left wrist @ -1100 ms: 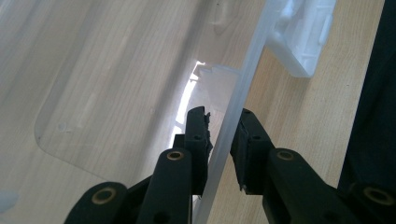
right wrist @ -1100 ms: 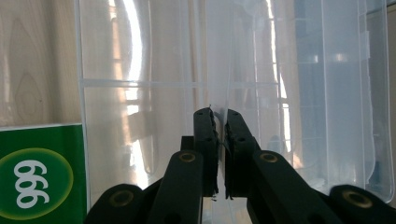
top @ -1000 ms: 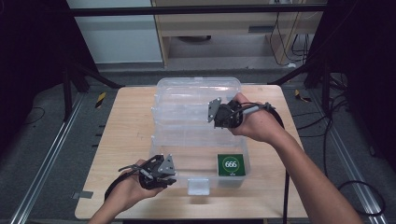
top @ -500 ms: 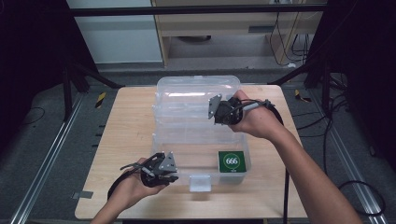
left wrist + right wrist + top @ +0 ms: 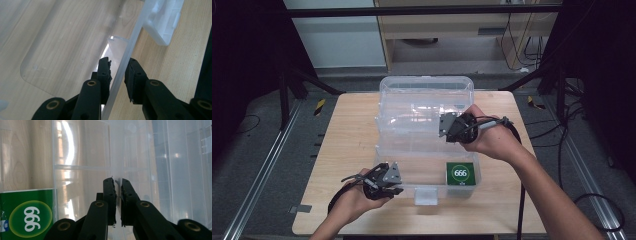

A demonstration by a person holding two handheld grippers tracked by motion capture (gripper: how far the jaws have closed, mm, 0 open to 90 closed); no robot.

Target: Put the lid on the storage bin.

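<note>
My left gripper (image 5: 387,184) straddles the box (image 5: 427,130) front wall, jaws parted, likely to steady it. A green packet (image 5: 460,173) sits in the front-right compartment. Farther back, my right gripper (image 5: 447,126) pinches a thin tray wall, jaws nearly closed.

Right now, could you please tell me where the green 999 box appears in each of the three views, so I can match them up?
High view: the green box sits in the near right corner of the clear plastic case, below the right gripper.
Left gripper view: I can't find it there.
Right gripper view: the box is at the bottom left, left of the gripper's jaws.
Shared landmark: the clear case's wall, which the left gripper straddles.
</note>
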